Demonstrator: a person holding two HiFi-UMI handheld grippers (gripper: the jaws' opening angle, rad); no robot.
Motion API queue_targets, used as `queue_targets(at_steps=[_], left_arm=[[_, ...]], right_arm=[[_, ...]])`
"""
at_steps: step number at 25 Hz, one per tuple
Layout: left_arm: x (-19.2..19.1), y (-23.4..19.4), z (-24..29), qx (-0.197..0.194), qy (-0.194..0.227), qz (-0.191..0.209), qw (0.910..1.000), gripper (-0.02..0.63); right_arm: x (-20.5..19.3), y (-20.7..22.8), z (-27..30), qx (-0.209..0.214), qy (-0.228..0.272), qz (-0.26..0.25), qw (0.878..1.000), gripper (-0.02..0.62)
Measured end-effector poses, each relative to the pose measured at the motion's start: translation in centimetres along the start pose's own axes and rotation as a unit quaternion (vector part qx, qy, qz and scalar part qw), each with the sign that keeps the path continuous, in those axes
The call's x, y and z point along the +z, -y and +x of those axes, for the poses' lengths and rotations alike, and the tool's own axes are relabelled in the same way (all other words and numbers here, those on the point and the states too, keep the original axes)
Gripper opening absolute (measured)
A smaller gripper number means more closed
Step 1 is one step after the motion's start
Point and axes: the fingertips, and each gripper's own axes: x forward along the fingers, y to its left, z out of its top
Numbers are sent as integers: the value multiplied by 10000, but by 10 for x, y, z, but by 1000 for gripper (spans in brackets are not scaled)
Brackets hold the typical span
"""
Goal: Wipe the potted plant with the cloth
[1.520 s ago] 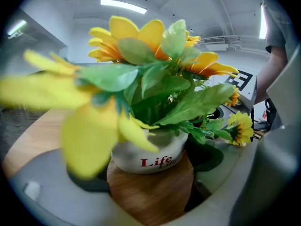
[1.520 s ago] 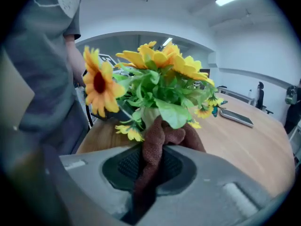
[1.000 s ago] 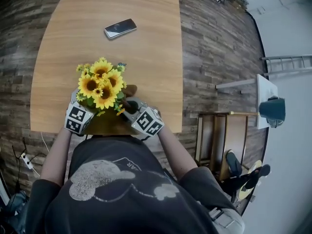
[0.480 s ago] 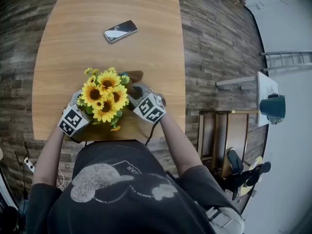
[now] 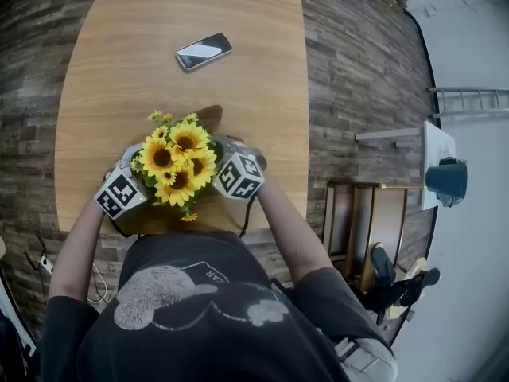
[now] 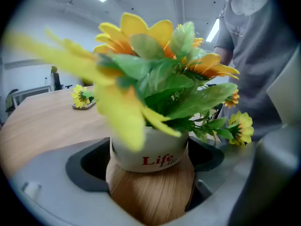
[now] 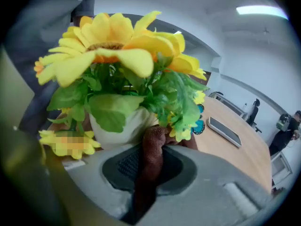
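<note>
The potted plant (image 5: 176, 161) is a bunch of yellow sunflowers with green leaves in a white pot (image 6: 149, 155) lettered "Life". It is at the near edge of the wooden table (image 5: 119, 78). My left gripper (image 6: 150, 166) has the pot between its jaws, which close on its sides. In the head view the left gripper (image 5: 127, 183) is left of the flowers, its tips hidden under them. My right gripper (image 5: 231, 165) is on the plant's right. In its own view the right gripper (image 7: 149, 166) is shut on a brown cloth (image 7: 151, 154), whose end presses against the pot (image 7: 123, 126) under the leaves.
A phone (image 5: 204, 51) lies flat farther out on the table, also seen in the right gripper view as the phone (image 7: 225, 131). A wood-plank floor (image 5: 350, 70) surrounds the table. A chair (image 5: 358, 221) stands on the right. My torso is right behind the plant.
The right gripper has moved forward along the plant's right side with the cloth. The plant and left gripper have shifted a little toward me.
</note>
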Motion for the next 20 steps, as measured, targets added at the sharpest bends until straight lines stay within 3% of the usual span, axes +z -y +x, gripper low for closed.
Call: queue_targets(at_steps=[16, 20], left_arm=[[-4, -22, -15, 825, 278, -378, 9955, 551], [-6, -24, -25, 1072, 423, -529, 9919, 540]], right_arm=[[-13, -49, -34, -387, 55, 1012, 9941, 44], [-10, -54, -43, -709, 160, 1391, 9876, 44]])
